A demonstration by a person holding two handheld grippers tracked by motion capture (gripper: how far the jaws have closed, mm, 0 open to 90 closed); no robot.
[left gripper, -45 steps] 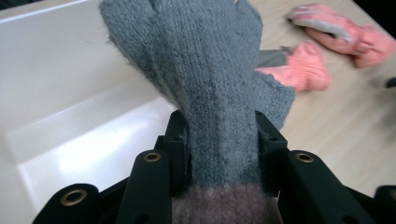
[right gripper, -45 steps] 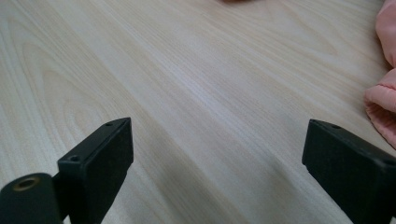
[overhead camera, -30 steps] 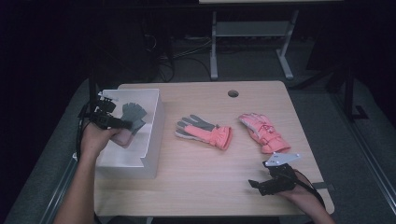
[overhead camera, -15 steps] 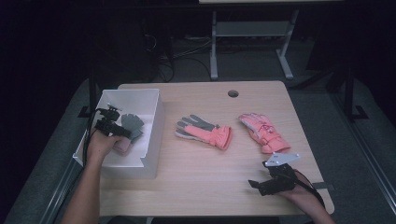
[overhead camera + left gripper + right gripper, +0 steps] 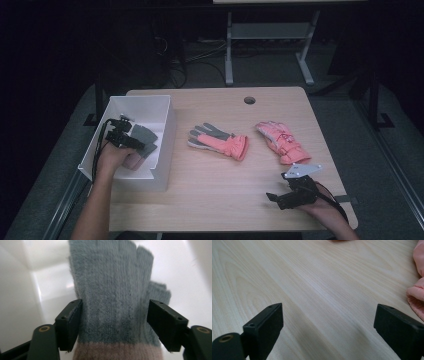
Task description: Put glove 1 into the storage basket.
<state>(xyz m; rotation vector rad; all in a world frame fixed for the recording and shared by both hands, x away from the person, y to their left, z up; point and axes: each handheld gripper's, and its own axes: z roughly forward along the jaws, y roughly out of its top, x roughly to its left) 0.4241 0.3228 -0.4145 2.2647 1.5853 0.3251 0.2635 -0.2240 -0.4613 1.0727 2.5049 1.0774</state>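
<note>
A grey knit glove [image 5: 112,285] with a pinkish cuff lies flat inside the white box [image 5: 167,127] at the table's left. My left gripper [image 5: 113,315] is down in the box [image 5: 30,260], open, its jaws standing either side of the glove [image 5: 145,135] near the cuff. In the high view the left gripper [image 5: 136,141] points right over the glove. My right gripper [image 5: 271,197] rests low at the table's front right, open, with bare wood between its jaws [image 5: 328,322].
Two pink ski gloves lie mid-table: one with a grey palm [image 5: 220,141], the other [image 5: 282,141] to its right, whose edge [image 5: 417,295] shows beside my right gripper. A cable hole [image 5: 249,100] sits near the table's far edge.
My left gripper has come down from above the box into it with the grey glove, which now lies flat between wide jaws. The right gripper has stayed put.
</note>
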